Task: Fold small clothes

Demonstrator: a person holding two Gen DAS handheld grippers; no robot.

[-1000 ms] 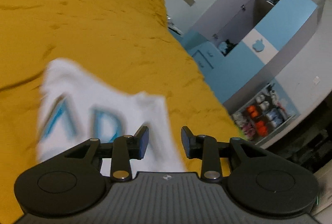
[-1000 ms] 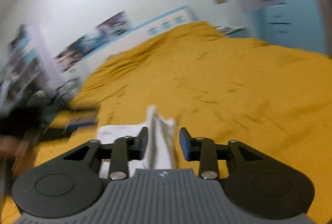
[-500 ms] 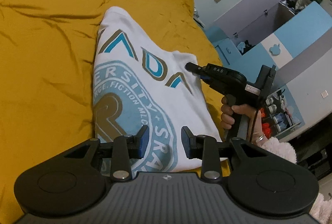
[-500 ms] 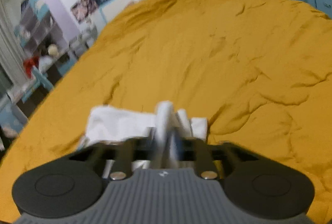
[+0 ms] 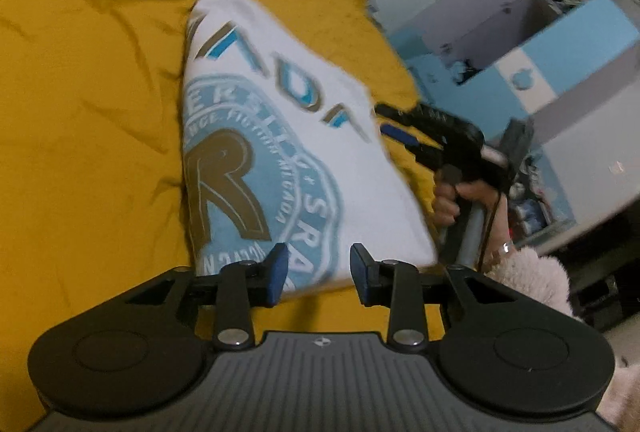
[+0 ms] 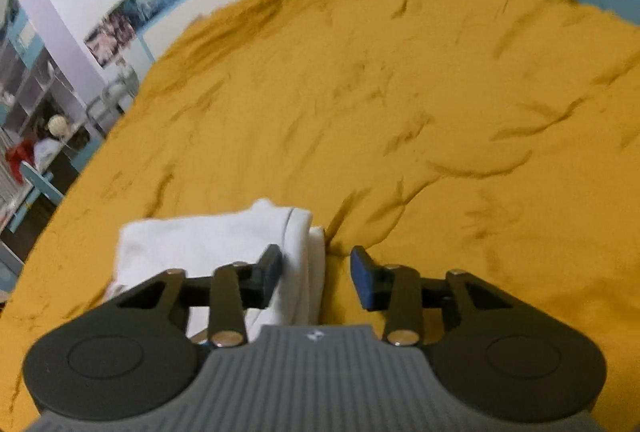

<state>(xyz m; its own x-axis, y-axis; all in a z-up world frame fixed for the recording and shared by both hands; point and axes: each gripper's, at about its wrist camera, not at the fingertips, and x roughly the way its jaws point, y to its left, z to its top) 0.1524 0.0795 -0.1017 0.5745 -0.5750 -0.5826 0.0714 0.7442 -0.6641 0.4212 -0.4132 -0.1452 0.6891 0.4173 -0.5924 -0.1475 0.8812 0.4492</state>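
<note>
The white printed T-shirt (image 5: 288, 152) lies folded on the mustard bedspread (image 5: 88, 120), its near edge just ahead of the left gripper (image 5: 318, 272), whose jaws stand apart on nothing. The right gripper (image 6: 316, 276) has just been opening — a thick white fold sits between its jaws against the left pad, the other pad clear, so it looks freshly released. To finish well, I would draw both grippers back level and slowly — no snagging the layers — then press down any edge that springs up.
</note>
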